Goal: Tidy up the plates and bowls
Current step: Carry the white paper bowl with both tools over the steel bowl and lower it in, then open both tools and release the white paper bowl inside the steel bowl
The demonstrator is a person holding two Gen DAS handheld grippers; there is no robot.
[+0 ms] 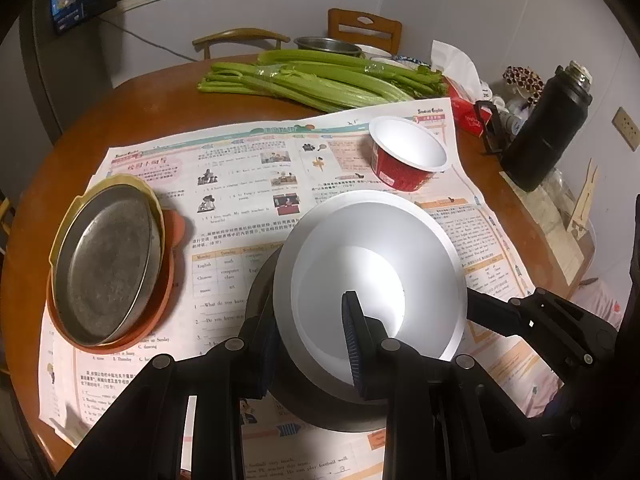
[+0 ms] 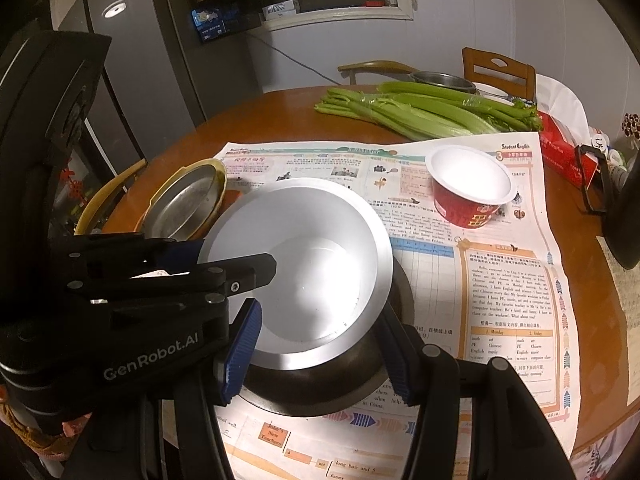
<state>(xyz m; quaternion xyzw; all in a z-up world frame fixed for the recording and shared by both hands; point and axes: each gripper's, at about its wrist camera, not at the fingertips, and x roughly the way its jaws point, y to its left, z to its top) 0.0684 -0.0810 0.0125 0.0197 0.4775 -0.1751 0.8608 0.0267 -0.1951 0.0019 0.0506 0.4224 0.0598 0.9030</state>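
Basically left gripper (image 1: 312, 344) pinches the white bowl (image 1: 372, 276) rim, bowl nested in a dark metal bowl (image 2: 320, 384) mid-tabletop; right gripper (image 2: 320, 356) straddles the pair, jaws wide, touching unclear.

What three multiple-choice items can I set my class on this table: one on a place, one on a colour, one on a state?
1. Where does the white bowl sit?
A. On the celery
B. Inside the dark metal bowl
C. Inside the cup

2. What colour is the lowest plate under the metal pan?
A. Orange
B. Blue
C. Green

3. How does the red cup stand?
A. Upside down
B. On its side
C. Upright, mouth open

Key:
1 B, as the dark rim shows beneath the white bowl.
2 A, as the orange plate juts out under the pan.
3 C, as its white inside faces up.
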